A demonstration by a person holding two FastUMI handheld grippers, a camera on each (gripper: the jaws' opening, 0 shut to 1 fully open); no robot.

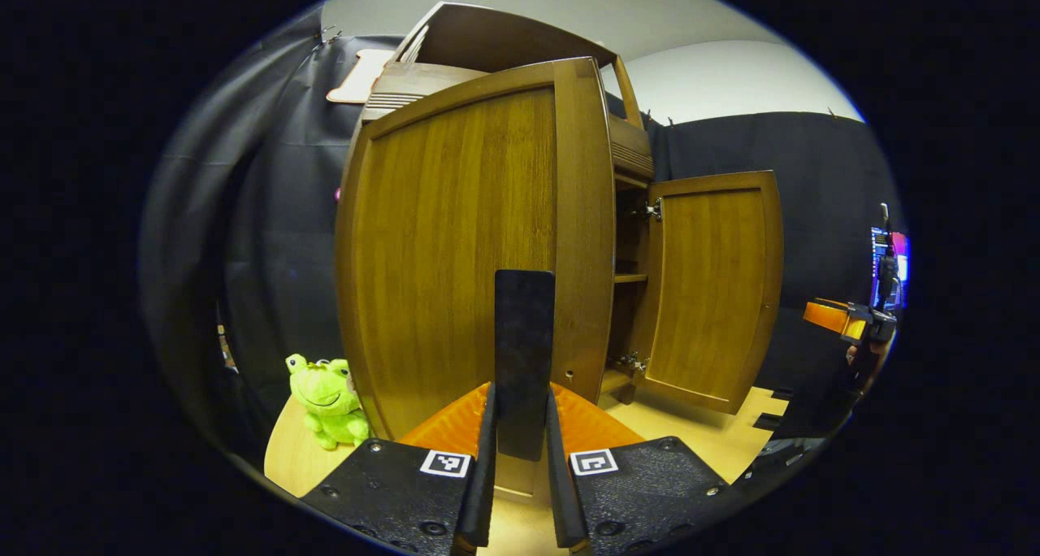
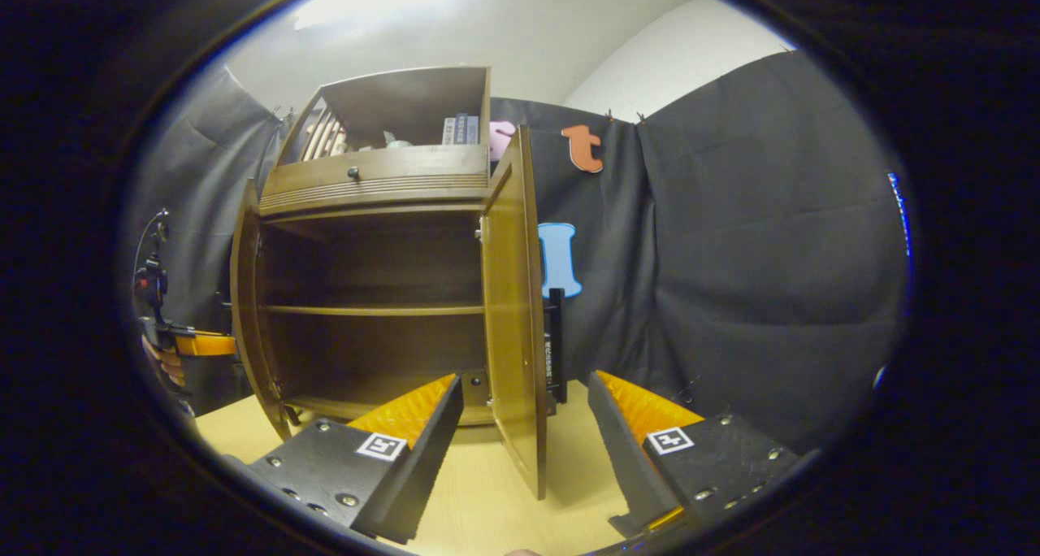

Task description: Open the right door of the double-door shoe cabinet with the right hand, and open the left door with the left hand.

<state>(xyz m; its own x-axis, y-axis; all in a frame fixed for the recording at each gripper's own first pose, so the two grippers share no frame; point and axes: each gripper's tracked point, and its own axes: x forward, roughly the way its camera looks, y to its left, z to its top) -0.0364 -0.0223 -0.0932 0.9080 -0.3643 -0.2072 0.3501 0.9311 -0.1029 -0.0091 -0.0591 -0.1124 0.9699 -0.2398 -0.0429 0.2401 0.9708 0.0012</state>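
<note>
Light wood counter [image 2: 487,507]: shoe cabinet [image 2: 374,296] with both doors open. Left hand-held gripper [image 1: 521,426] pinches the left door's [image 1: 455,255] black handle [image 1: 524,353]; right hand-held gripper [image 2: 524,426] spread, straddling the right door [image 2: 513,312]. No legible writing.

The shoe cabinet [image 1: 455,239] was brown wood with a vertical grain; the plush frog [image 1: 329,397] bright green; the tabletop [image 2: 479,499] pale yellow.

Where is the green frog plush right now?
In the left gripper view, the green frog plush sits on the tabletop at lower left, just left of the open left door, by the black cloth wall.
</note>
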